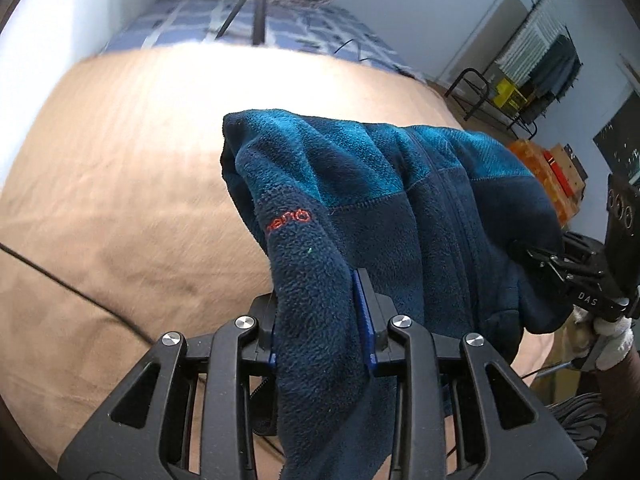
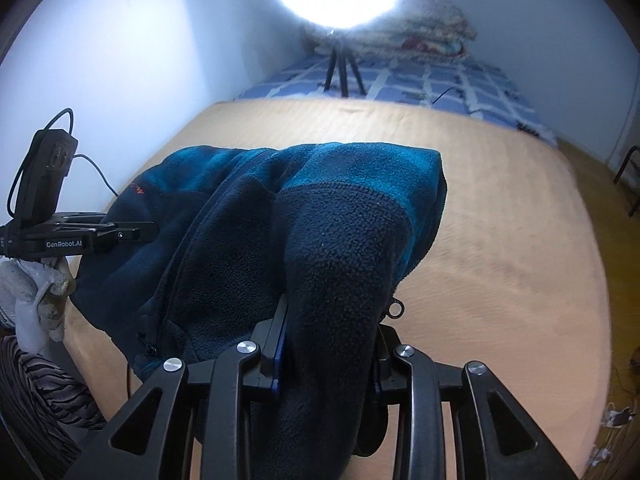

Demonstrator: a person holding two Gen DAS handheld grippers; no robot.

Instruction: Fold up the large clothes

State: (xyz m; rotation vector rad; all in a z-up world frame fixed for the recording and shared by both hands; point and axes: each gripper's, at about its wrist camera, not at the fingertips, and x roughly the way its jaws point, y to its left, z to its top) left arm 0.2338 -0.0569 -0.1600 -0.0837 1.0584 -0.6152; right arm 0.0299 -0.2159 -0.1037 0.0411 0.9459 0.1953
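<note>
Tan sheet (image 2: 500, 260) is lying bare beyond and right of the fleece (image 2: 320, 220), running to the checked bedding (image 2: 440, 80). Left gripper (image 1: 322, 320) and right gripper (image 2: 330, 344) are each clamping a fleece fold; fleece is bunching between them, above the sheet.
</note>
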